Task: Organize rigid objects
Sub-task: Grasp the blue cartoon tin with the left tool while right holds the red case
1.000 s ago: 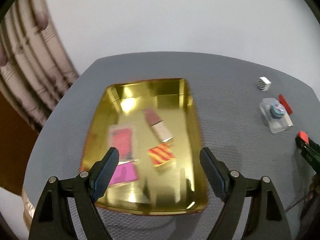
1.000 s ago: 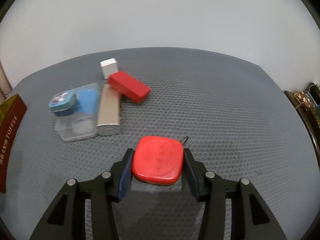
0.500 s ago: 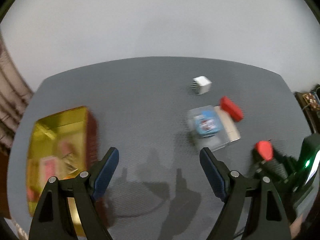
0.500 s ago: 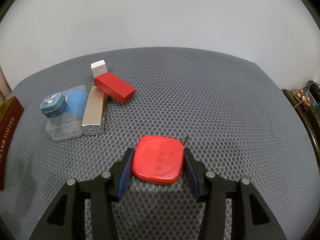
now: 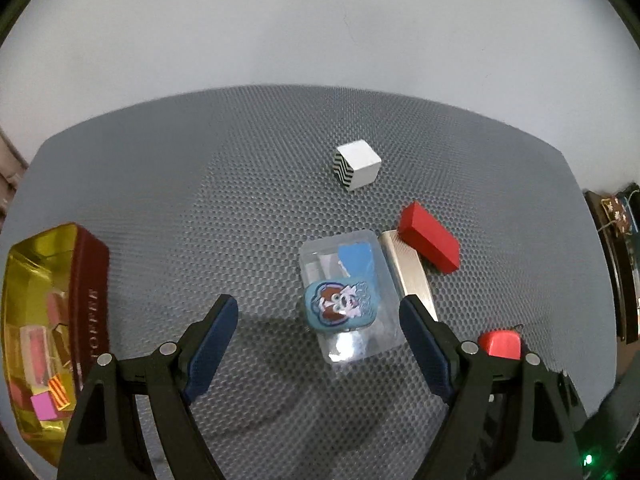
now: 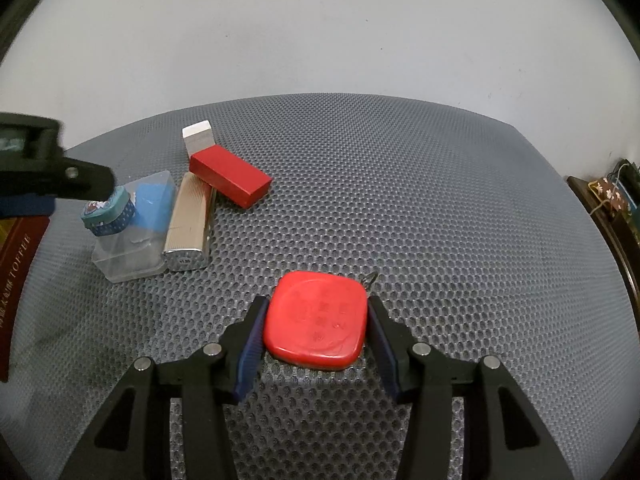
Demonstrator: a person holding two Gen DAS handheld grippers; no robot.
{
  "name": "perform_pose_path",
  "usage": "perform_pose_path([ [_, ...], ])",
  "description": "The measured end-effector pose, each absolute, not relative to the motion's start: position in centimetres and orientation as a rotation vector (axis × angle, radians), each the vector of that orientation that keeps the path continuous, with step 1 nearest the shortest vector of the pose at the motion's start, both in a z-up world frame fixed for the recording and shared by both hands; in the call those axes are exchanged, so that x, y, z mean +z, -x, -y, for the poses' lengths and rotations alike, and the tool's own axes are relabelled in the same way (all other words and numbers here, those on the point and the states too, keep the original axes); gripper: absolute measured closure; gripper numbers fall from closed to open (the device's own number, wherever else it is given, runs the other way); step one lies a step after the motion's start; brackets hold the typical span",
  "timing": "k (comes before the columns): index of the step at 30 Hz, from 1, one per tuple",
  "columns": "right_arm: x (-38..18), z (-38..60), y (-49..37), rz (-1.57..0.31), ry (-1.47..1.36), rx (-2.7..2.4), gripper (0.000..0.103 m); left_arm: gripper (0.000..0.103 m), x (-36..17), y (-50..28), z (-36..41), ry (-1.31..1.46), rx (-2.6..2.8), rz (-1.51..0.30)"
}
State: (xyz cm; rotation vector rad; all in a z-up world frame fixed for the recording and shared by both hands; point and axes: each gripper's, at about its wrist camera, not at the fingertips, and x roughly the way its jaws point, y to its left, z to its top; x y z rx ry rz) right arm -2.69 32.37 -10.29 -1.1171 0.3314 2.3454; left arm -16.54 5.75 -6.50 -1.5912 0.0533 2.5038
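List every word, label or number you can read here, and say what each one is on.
"TOFFEE": gold letters on the dark red side of the tin tray; the letters below it are too blurred to read.
Embossed marks on the red square case: unreadable.
Small print on the silver box end: too small to read.
Blue tin: cartoon picture, no readable text.

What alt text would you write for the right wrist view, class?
A tool grips a red rounded-square case on grey honeycomb matting. Behind, to the left, a red block lies near a silver box and a clear container.
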Motion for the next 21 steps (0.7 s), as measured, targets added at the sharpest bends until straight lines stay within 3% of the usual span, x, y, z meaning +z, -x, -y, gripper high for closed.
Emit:
perform_pose_path([
  [8, -10.3, -32.2, 2.7, -0.333, 1.117, 2.346, 0.052, 0.028, -8.0, 17.0, -5.6, 1.626, 2.509, -0.038],
  [16, -9.8, -31.8, 1.7, -0.333, 1.117, 2.346, 0.052, 0.064, -8.7, 16.9, -5.3, 1.626, 2.464, 0.032],
  [21, -9.8, -31.5, 1.8, -0.331, 1.118, 2.344, 0.052, 0.065, -8.2, 16.2, -5.1, 1.583, 2.489, -0.008],
])
